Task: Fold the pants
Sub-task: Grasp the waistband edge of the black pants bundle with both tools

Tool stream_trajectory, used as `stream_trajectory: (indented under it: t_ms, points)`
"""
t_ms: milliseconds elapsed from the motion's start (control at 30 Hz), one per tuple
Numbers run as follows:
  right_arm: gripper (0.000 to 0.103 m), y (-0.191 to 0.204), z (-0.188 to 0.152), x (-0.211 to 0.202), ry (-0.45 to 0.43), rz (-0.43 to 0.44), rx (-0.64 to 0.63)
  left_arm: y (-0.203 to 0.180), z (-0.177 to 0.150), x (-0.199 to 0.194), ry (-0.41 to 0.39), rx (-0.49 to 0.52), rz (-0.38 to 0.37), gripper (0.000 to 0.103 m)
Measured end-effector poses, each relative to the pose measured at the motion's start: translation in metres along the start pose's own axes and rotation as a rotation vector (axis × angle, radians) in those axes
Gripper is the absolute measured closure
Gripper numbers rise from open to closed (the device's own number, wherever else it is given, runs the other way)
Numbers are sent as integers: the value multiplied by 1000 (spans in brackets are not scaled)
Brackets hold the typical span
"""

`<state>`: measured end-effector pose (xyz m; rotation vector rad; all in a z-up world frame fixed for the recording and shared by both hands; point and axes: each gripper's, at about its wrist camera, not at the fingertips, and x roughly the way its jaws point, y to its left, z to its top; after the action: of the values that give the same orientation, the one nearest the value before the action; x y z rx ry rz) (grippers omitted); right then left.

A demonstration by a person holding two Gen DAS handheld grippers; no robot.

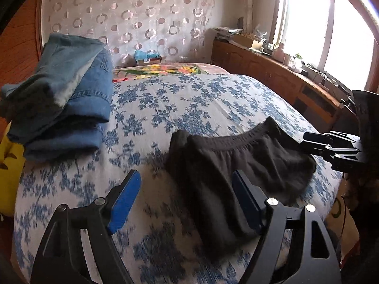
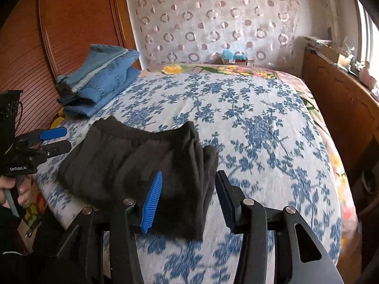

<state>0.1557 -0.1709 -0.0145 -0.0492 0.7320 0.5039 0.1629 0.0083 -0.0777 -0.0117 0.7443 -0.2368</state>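
Two hand-held grippers frame the scene, both with jaws spread wide and nothing between them. Nearest the left wrist camera, the left gripper hovers above the bedspread, its blue-padded fingers straddling the near left part of the black pants without gripping the cloth. From the right wrist camera, the right gripper likewise stands open above the near right edge of the pants, one ribbed blue pad over the dark fabric and the other finger over the sheet.

Black pants lie folded into a compact bundle near the front edge of the bed, elastic waistband facing away from the cameras, layered edges visible on the right side in the right wrist view. Each gripper also shows at the margin of the other camera: the right gripper at the far right, the left gripper at the far left, held by the person's hand.

Farther back and to the left, a stack of folded blue jeans rests on the bedspread, well apart from the pants. Behind it stands a wooden wardrobe door. At the far end hangs a sheer curtain with ring patterns; a wooden cabinet runs under the bright window on the right.
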Motion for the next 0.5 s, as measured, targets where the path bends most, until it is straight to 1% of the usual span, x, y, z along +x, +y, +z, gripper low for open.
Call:
stream_trajectory:
  t_ms: [267, 500]
  points:
    - [55, -4, 19, 31, 51, -8, -3, 9, 17, 29, 35, -1, -12, 23]
    - [55, -6, 28, 47, 92, -2, -2, 16, 20, 48, 76, -4, -33, 23]
